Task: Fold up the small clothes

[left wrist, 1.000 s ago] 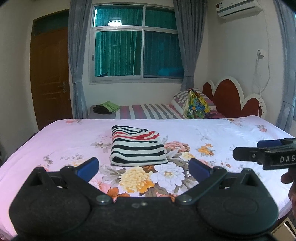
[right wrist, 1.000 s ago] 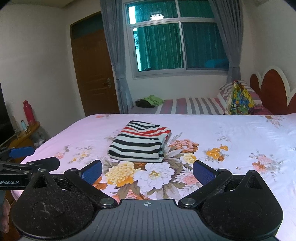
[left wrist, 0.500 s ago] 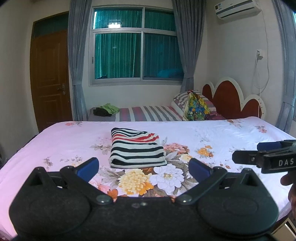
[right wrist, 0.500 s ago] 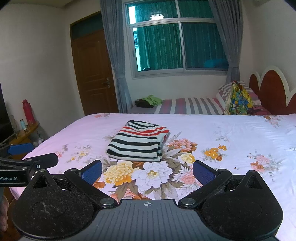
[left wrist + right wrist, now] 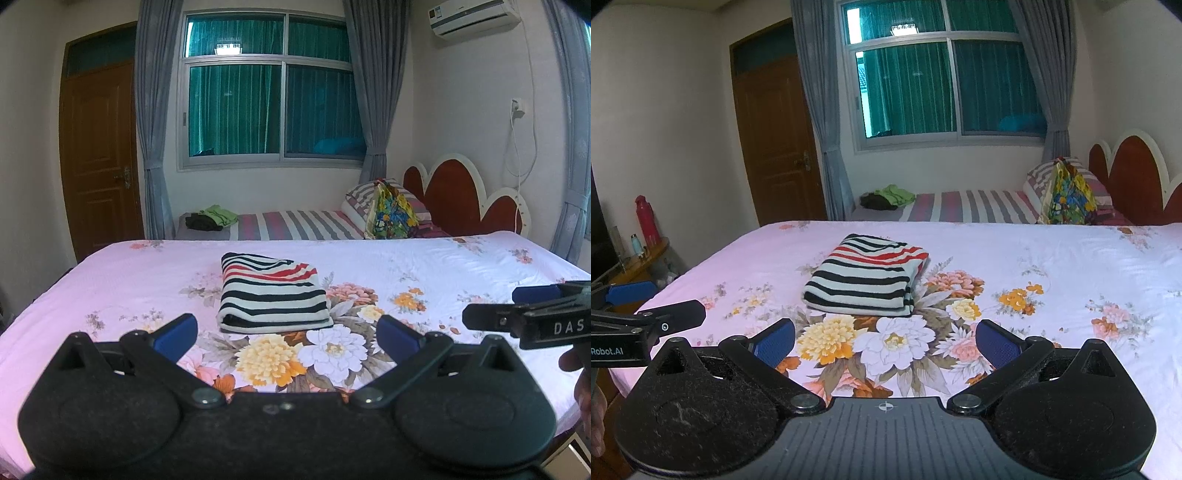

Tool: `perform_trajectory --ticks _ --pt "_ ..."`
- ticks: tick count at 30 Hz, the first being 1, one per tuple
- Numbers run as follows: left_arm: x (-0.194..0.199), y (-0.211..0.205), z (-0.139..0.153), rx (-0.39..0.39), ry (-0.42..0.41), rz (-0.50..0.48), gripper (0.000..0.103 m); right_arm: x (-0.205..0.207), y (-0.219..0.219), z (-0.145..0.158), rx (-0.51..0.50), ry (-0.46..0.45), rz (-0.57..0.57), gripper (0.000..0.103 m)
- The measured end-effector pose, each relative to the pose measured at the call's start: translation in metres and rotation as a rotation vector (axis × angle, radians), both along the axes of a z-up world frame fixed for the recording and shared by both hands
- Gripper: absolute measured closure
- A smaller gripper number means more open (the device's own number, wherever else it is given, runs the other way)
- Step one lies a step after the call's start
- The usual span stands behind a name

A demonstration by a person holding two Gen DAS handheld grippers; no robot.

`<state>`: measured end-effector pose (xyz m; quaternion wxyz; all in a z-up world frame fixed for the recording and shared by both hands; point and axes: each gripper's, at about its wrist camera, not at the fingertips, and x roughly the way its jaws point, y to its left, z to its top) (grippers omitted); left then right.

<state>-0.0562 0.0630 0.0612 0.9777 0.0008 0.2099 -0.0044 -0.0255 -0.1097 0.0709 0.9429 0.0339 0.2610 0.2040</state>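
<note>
A striped black, white and red garment (image 5: 271,293) lies folded into a neat rectangle on the pink floral bed sheet (image 5: 110,280); it also shows in the right wrist view (image 5: 866,280). My left gripper (image 5: 287,338) is open and empty, held above the near bed edge short of the garment. My right gripper (image 5: 885,343) is open and empty, likewise short of the garment. Each gripper shows at the side of the other's view: the right one (image 5: 524,312) and the left one (image 5: 642,308).
A second bed with a striped sheet (image 5: 295,225), dark and green clothes (image 5: 210,218) and a colourful bag (image 5: 391,216) stands behind. A side table with a red bottle (image 5: 646,219) is at the left. A wooden door (image 5: 775,144) and window lie beyond.
Both grippers have drawn back and risen slightly from the garment; it sits a little farther away in both views. The garment has not moved. Both grippers stay open.
</note>
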Motion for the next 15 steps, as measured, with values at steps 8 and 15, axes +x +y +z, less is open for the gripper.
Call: perform_trajectory --ticks 8,15 --pt "-0.0028 0.0020 0.0006 -0.003 0.002 0.008 0.001 0.0012 0.0008 -0.0018 -0.001 0.004 0.006 0.000" --pt "-0.0033 0.0044 0.0005 -0.026 -0.006 0.006 0.001 0.0014 -0.0009 -0.0026 -0.002 0.006 0.010 0.000"
